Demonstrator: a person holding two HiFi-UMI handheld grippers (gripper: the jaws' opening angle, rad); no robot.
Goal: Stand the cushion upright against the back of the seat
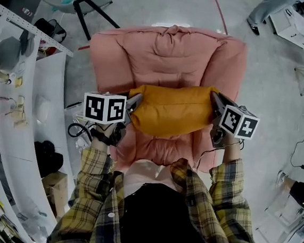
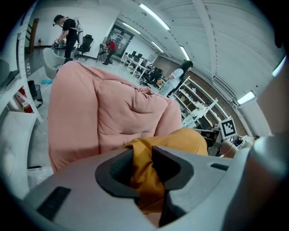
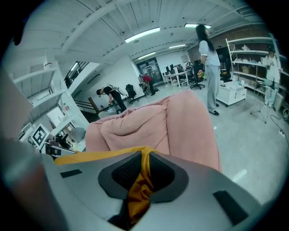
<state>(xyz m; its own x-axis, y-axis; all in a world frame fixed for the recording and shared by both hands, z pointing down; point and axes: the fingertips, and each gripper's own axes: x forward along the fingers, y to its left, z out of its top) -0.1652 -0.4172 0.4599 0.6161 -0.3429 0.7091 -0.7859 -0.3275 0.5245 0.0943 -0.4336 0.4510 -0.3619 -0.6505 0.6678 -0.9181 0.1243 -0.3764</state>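
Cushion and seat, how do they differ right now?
The cushion is mustard yellow; the seat is pink. The cushion is much smaller than the seat. The cushion is pinched at its ends by the left gripper and right gripper; the seat is gripped by neither. Both are soft, puffy fabric.

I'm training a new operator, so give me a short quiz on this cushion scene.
1. True or false: only one gripper holds the orange cushion.
2. What do the jaws of the left gripper clamp? A) cushion fabric B) a cable C) nothing
3. Fill in: the cushion is held over a ___-coloured seat.
Key: 1 false, the right gripper grips it too; 2 A; 3 pink.
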